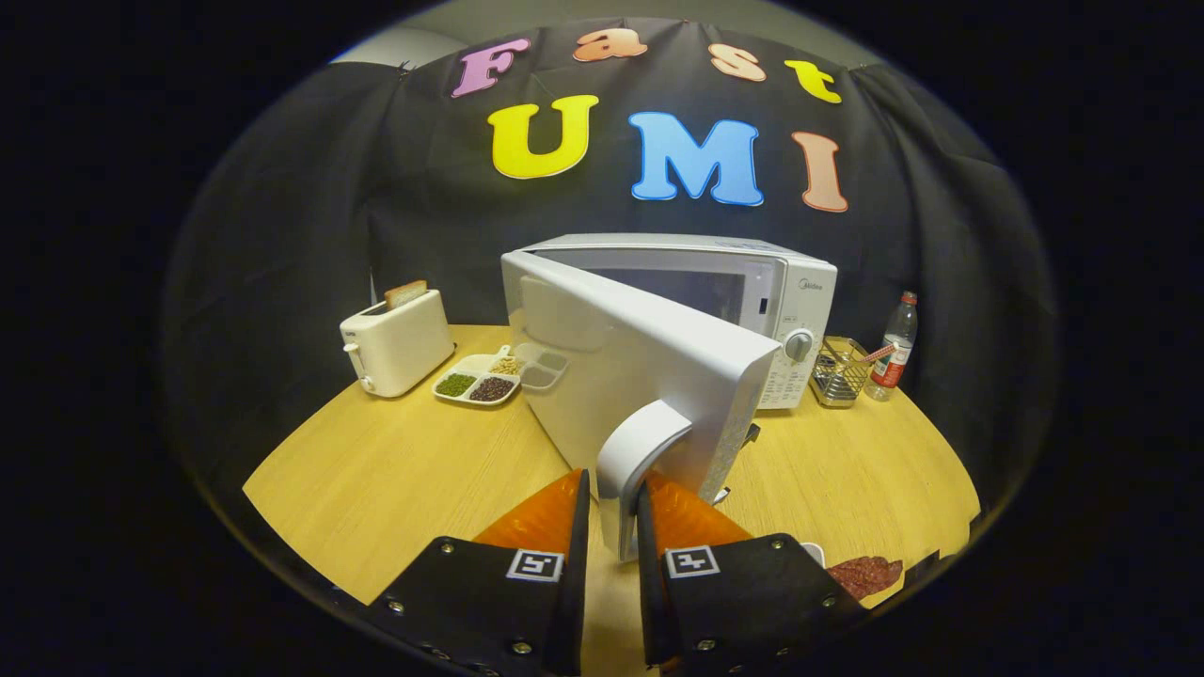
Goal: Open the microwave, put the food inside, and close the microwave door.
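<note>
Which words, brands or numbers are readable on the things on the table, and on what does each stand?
None reads for certain.
Microwave: brand mark beside the window, too small.
Keypad: print too small.
Bottle: label blurred.
Gripper, shut on the door handle: square coded tags, no words.

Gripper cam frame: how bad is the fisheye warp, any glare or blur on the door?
Gripper view: strong fisheye, the table edge bows into a curve; the microwave door is sharp, with a soft sheen and no blown-out glare; the gripper is shut on the door handle, in focus; the surroundings fall dark.
</note>
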`<state>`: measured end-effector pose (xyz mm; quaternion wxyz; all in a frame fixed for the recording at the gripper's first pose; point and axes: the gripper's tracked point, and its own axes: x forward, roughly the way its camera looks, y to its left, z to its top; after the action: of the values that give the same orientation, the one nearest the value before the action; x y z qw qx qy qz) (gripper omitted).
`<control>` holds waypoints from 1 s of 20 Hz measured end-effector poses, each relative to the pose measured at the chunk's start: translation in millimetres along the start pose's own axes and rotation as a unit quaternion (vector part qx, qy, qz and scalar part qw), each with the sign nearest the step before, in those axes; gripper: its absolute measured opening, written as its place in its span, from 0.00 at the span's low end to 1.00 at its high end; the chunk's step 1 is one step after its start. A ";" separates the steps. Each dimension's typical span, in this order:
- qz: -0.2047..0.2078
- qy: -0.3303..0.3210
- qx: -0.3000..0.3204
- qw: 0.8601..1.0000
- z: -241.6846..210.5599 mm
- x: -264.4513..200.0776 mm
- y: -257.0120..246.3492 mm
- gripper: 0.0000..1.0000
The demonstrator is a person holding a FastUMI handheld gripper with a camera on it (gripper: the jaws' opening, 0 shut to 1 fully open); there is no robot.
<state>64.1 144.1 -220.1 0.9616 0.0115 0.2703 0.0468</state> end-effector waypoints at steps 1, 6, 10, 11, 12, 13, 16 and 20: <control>0.005 0.001 -0.003 1.000 -2.1 -2.8 7.9 0.25; 0.025 0.006 -0.011 1.000 -14.0 -12.4 43.1 0.25; 0.034 0.010 0.000 0.999 -19.3 -15.1 68.1 0.26; 0.034 0.008 0.003 0.999 -19.1 -16.5 75.5 0.26; 0.031 0.006 0.001 1.000 -20.2 -16.5 81.0 0.27; 0.028 0.004 -0.002 1.000 -20.9 -17.7 85.7 0.28; 0.024 0.000 0.001 1.000 -21.9 -20.5 99.9 0.27; 0.041 -0.003 0.006 0.999 -26.8 -29.0 125.5 0.29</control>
<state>15.0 266.2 -222.0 0.9595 0.0285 0.2670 0.0845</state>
